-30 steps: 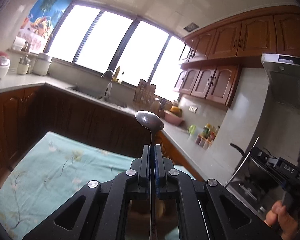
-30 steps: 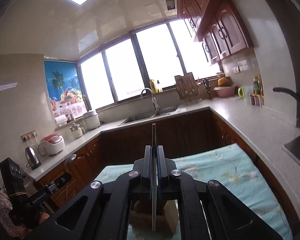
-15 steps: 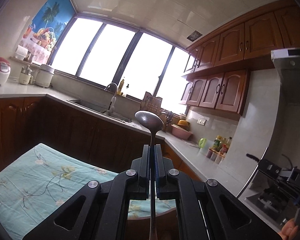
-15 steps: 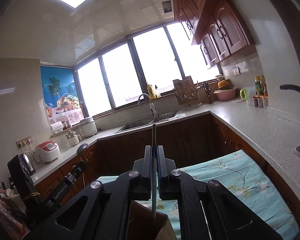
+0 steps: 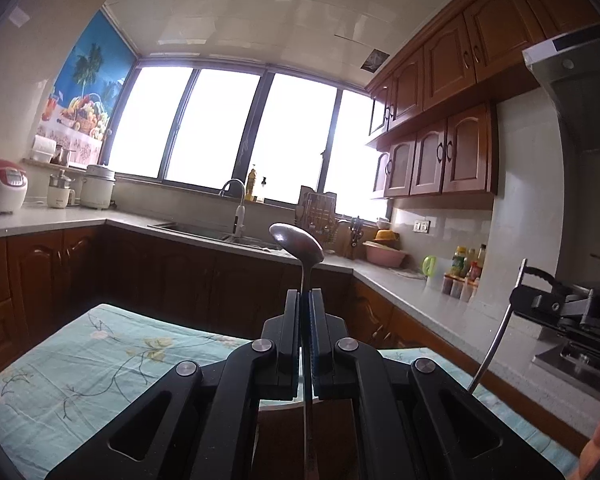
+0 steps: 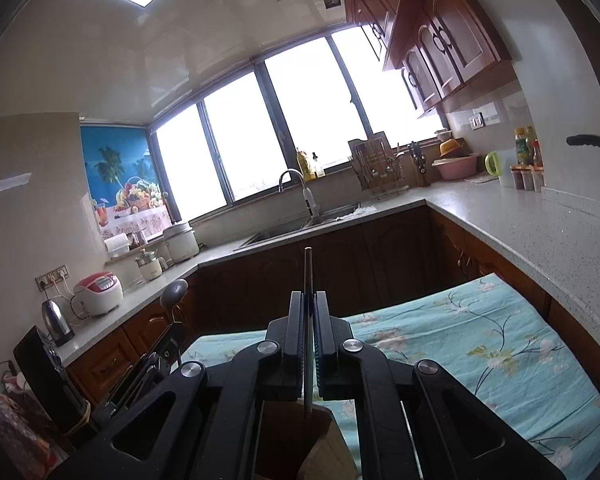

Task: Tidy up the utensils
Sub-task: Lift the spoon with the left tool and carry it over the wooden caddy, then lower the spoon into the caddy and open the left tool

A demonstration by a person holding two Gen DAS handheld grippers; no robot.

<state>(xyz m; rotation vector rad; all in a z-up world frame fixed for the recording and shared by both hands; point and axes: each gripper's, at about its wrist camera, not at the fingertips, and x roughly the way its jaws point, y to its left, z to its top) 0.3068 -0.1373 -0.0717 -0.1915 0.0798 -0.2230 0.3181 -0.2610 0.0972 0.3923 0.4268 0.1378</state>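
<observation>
You hold each tool clamped on its utensil — left tool [image 5: 305,300] on the steel spoon [image 5: 298,242], right tool [image 6: 309,300] on a thin metal handle [image 6: 308,268] — upright for lowering into the brown wooden holder [image 6: 300,444].

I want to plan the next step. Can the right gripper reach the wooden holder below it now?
Probably yes. The right gripper is shut on a thin metal utensil, and the wooden holder sits directly under its fingers with nothing between them. The left gripper, with its spoon, stays off to the side.

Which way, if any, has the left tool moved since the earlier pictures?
Yes. The left tool, shut on the spoon, has sunk: the spoon bowl, earlier against the window, now sits below the countertop edge.
</observation>
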